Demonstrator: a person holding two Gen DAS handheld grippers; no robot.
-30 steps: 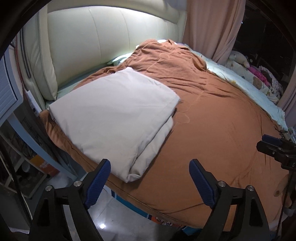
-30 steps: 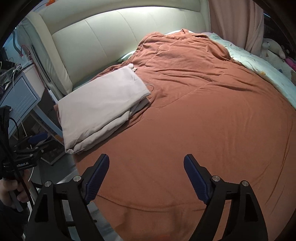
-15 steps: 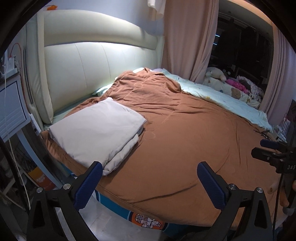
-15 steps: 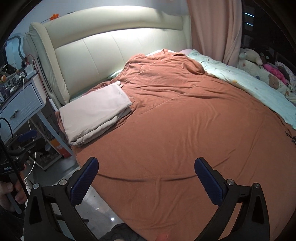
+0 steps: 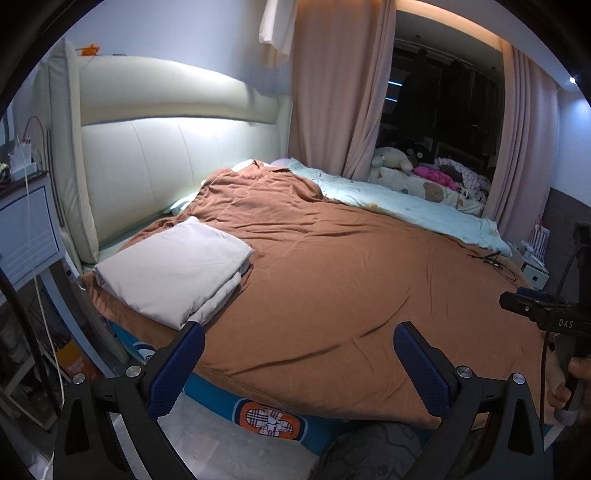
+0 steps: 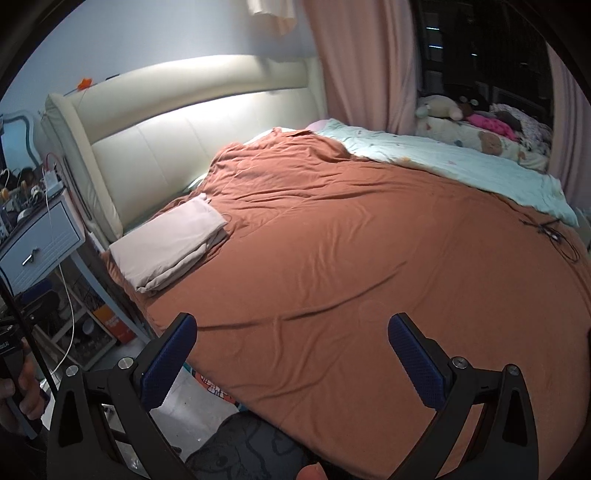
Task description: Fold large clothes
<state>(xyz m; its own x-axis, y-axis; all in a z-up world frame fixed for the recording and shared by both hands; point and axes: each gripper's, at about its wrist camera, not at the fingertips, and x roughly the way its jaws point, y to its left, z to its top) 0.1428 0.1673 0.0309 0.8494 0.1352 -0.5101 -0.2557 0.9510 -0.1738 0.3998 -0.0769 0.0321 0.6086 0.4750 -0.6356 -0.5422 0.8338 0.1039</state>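
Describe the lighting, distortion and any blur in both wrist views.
Left wrist view: strong fisheye bending with a black rim; a light strip washes out the headboard, the window is dark, and the folded grey cloth is sharp. Right wrist view: same curvature, the headboard top is glaring, the hanging cloth at the top edge is smeared, and the brown cover shows crisp wrinkle shadows.

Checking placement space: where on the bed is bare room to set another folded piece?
Free: the brown blanket between the folded grey cloth and the black cable. Crowded: the far side, with the mint quilt and plush toys.
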